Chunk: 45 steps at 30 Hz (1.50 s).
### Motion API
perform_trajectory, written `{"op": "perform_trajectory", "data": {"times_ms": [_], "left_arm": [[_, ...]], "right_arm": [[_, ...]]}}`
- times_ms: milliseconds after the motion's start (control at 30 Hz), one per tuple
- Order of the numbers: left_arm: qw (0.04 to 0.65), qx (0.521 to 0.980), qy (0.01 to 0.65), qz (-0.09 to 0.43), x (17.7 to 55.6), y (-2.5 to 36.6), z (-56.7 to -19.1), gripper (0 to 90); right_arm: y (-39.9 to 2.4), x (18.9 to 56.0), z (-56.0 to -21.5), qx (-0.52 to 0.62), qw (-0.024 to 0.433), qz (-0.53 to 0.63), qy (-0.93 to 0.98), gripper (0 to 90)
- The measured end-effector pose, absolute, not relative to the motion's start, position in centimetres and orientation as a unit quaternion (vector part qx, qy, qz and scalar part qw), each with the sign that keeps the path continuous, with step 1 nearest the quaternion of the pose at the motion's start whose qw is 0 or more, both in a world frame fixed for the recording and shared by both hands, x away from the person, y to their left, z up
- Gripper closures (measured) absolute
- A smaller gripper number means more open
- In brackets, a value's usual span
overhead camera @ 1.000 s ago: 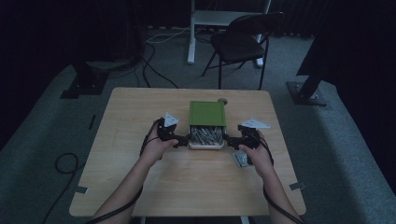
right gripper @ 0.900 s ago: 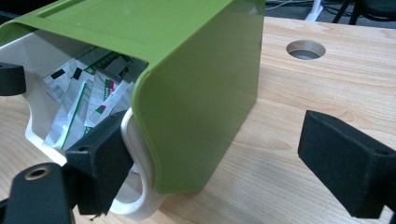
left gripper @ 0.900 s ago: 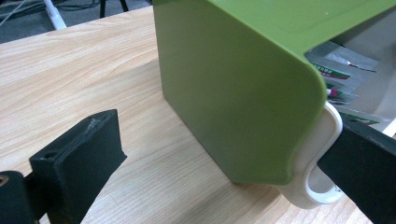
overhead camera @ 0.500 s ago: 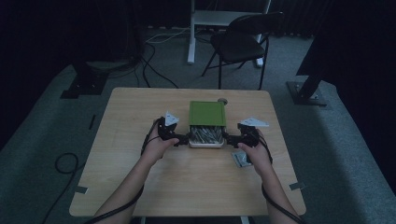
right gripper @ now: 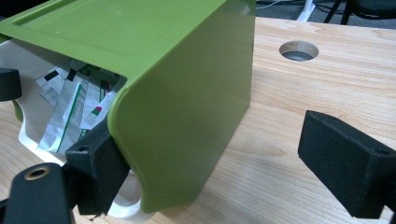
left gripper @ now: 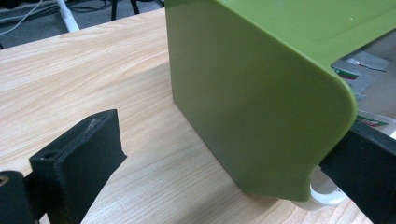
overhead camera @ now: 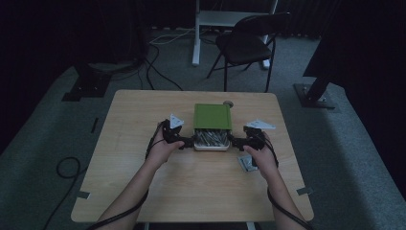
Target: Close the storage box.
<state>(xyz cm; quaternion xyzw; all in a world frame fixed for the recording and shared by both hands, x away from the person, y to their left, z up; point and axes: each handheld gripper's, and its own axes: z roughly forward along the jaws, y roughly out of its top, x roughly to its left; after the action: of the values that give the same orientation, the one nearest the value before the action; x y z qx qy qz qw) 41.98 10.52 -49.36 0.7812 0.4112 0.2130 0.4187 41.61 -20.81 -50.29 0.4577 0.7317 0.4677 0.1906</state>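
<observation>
A green box point(overhead camera: 212, 116) with a white drawer point(overhead camera: 209, 143) of packets is flanked mid-table by the left gripper point(overhead camera: 187, 142) and right gripper point(overhead camera: 235, 141) (both spread wide, grasping nothing). A loose packet point(overhead camera: 246, 163) is seen beside the right hand point(overhead camera: 262, 155), and a round table hole point(right gripper: 299, 50) beyond the box.

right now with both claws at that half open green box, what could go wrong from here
1. The drawer already sticks out of the green box, packed with packets. A tug from one side only could skew it or spill them.
2. Both the left claw and the right claw look open beside the corners, so a push might slide the whole box.
3. A loose packet lies by the right hand, which could sweep it off the table.
</observation>
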Motion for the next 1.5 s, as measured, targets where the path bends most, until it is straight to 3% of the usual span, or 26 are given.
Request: {"op": "perform_trajectory", "data": {"times_ms": [400,867,1500], "left_arm": [[0.441,0.771,0.413,0.201,41.3,10.0,-49.3,2.4],[0.435,0.768,0.413,0.225,40.2,10.7,-48.3,2.4],[0.420,0.762,0.436,0.231,39.2,13.3,-49.5,2.4]], "right_arm": [[-20.6,41.3,-50.4,0.451,0.188,0.476,0.731,12.5],[-20.3,40.3,-49.7,0.444,0.201,0.477,0.731,12.5],[-23.0,38.4,-49.6,0.457,0.223,0.468,0.723,12.5]]}}
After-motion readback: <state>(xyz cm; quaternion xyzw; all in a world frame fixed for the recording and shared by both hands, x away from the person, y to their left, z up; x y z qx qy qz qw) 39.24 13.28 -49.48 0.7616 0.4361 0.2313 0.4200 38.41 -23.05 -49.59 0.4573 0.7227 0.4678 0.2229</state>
